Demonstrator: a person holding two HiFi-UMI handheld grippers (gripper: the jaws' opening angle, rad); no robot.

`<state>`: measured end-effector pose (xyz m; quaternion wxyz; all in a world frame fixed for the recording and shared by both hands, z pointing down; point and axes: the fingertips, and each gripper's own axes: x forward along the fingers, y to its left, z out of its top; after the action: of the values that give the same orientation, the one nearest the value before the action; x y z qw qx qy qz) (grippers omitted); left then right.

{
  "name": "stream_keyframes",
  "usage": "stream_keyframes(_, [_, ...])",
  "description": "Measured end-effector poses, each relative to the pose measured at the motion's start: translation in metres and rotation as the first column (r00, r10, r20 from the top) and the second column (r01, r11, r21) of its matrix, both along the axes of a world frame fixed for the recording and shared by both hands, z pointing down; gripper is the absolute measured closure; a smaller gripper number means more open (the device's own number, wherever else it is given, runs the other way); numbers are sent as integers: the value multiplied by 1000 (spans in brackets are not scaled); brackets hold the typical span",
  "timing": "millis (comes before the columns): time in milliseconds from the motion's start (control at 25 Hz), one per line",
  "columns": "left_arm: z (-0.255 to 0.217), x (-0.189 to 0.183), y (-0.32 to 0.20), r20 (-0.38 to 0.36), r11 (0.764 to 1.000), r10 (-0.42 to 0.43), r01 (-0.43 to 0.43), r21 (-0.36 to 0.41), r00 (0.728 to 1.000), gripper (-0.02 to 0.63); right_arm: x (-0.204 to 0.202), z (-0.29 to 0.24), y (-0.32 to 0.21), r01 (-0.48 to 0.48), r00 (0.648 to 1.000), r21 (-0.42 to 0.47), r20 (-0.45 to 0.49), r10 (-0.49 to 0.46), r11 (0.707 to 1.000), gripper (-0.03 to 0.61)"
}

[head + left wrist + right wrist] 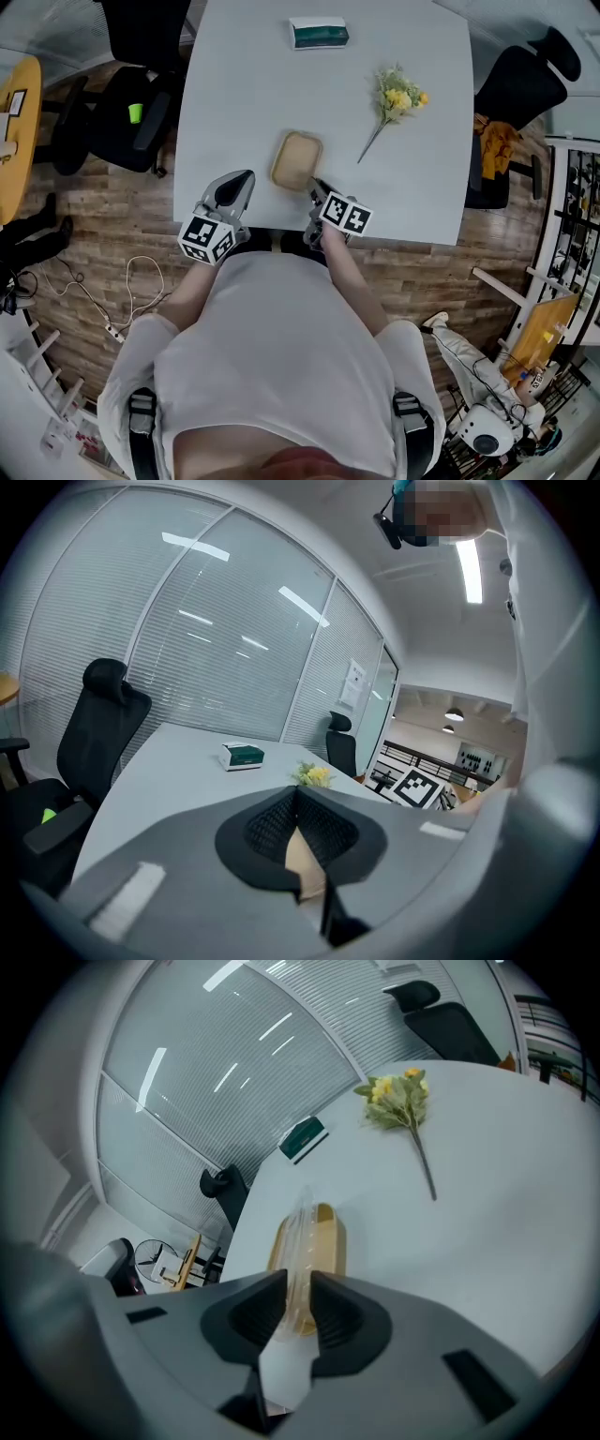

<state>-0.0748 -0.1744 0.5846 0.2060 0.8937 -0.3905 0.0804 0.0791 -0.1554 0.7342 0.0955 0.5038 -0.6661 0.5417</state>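
Note:
A flat tan packet in a clear plastic sleeve [296, 161] lies near the front edge of the white table [253, 84]. My right gripper [315, 187] is shut on the sleeve's near edge; in the right gripper view the thin clear plastic runs between the closed jaws [300, 1288], with the tan packet [321, 1241] just beyond. My left gripper [242, 180] hovers at the table's front edge, left of the packet and apart from it. Its jaws [298, 803] are shut with nothing between them; a sliver of the tan packet [302, 853] shows beyond.
A bunch of yellow flowers [396, 98] lies right of centre, and a green and white box [318, 33] sits at the far edge. Black office chairs stand left [131, 103] and right [520, 89] of the table. A glass wall with blinds [187, 649] is behind.

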Motion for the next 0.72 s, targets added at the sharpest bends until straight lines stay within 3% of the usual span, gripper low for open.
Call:
stream_keyframes(320, [-10, -5, 8, -6, 1000, -11, 11, 29, 1000, 603, -6, -30, -5, 32, 997, 80, -69, -26, 996, 526])
stream_keyframes(720, [-19, -16, 26, -10, 998, -40, 40, 51, 999, 603, -11, -82, -5, 41, 996, 202, -91, -23, 979, 534])
